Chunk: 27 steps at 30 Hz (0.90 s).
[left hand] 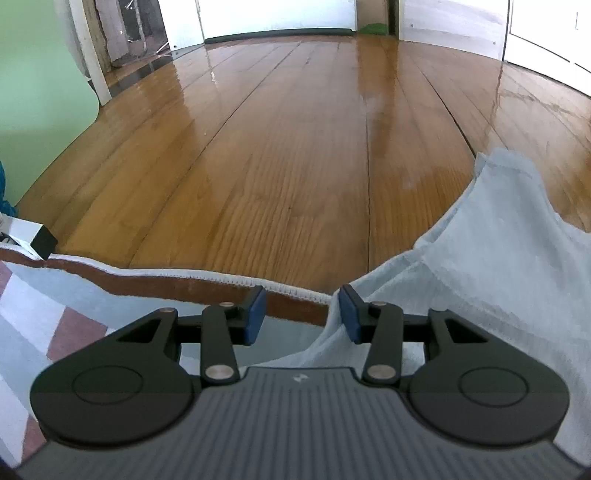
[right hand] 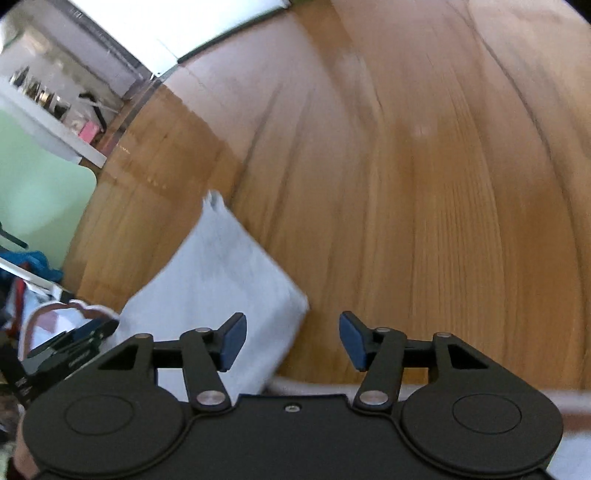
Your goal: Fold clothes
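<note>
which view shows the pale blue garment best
The left wrist view: the pale blue garment is sharp there, its knit texture and edge clear, draped beside the open left gripper. The right wrist view is motion-blurred; it shows the garment as a soft pale shape on the wooden floor.

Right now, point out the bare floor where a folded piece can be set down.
Free: the wooden floor ahead, between the rug edge and the far white wall. Crowded: the light blue garment on the right, the clutter at the left.
</note>
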Available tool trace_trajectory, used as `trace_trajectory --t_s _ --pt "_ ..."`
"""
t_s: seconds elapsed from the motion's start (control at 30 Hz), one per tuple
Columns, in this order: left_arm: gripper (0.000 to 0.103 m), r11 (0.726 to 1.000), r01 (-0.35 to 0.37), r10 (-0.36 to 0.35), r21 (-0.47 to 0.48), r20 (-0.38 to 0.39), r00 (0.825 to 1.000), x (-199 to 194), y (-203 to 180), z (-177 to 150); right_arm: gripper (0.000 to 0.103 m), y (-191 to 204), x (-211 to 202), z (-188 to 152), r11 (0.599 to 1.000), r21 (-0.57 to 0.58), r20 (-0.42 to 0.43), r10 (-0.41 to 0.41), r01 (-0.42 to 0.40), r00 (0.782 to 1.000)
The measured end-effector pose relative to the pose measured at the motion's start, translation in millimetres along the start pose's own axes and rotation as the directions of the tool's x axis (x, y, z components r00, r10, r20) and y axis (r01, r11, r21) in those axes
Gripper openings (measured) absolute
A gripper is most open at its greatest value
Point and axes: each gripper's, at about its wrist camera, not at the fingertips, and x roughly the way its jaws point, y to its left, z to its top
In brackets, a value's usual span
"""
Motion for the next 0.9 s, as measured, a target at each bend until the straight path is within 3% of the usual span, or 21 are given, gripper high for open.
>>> trace_trajectory --t_s 0.17,0.33,0.37,0.4,0.43,0.47,0.53,0.63,0.77,0.83,0.9 --pt "0.045 0.998 0.029 -0.030 -0.052 -0.012 0.999 0 12 -2 0.061 6 40 -19 0.985 0.086 -0.043 0.151 -0.147 0.988" --pt "0.045 0.992 0.072 -0.074 -0.105 -0.014 0.997 2 21 -6 0.058 34 62 -19 0.981 0.052 0.001 0.185 -0.185 0.983" --pt "0.045 0.992 0.076 -0.077 -0.106 -0.014 0.997 3 21 -6 0.053 42 65 -19 0.989 0.002 0.027 0.148 -0.148 0.989" --pt "0.045 0.991 0.077 -0.079 -0.106 -0.016 0.997 3 22 -6 0.020 51 67 -19 0.993 -0.057 0.055 0.102 -0.099 0.993" --pt "0.045 0.991 0.076 -0.078 -0.106 -0.019 0.997 4 22 -5 0.006 63 68 -21 0.991 -0.133 0.090 0.035 -0.023 0.995" --pt "0.045 0.991 0.075 -0.078 -0.106 -0.022 0.997 4 22 -5 0.006 76 69 -23 0.975 -0.212 0.131 -0.036 0.064 0.991" --pt "0.048 0.993 0.068 -0.071 -0.100 -0.025 0.997 2 21 -5 0.005 83 69 -26 0.953 -0.254 0.178 -0.125 0.168 0.976" --pt "0.053 0.998 0.039 -0.041 -0.057 -0.025 0.999 2 18 -5 0.010 89 68 -30 0.908 -0.285 0.243 -0.242 0.308 0.939" --pt "0.053 0.998 0.024 -0.025 -0.057 -0.019 0.999 3 17 -4 0.018 93 47 -24 0.870 -0.265 0.317 -0.328 0.415 0.890" --pt "0.053 0.995 0.042 -0.043 -0.091 -0.007 0.999 1 20 -3 0.047 95 36 -21 0.849 -0.251 0.352 -0.367 0.464 0.861" --pt "0.052 0.990 0.064 -0.064 -0.126 0.005 0.998 -2 25 -1 0.053 97 25 -18 0.826 -0.235 0.386 -0.404 0.512 0.829"
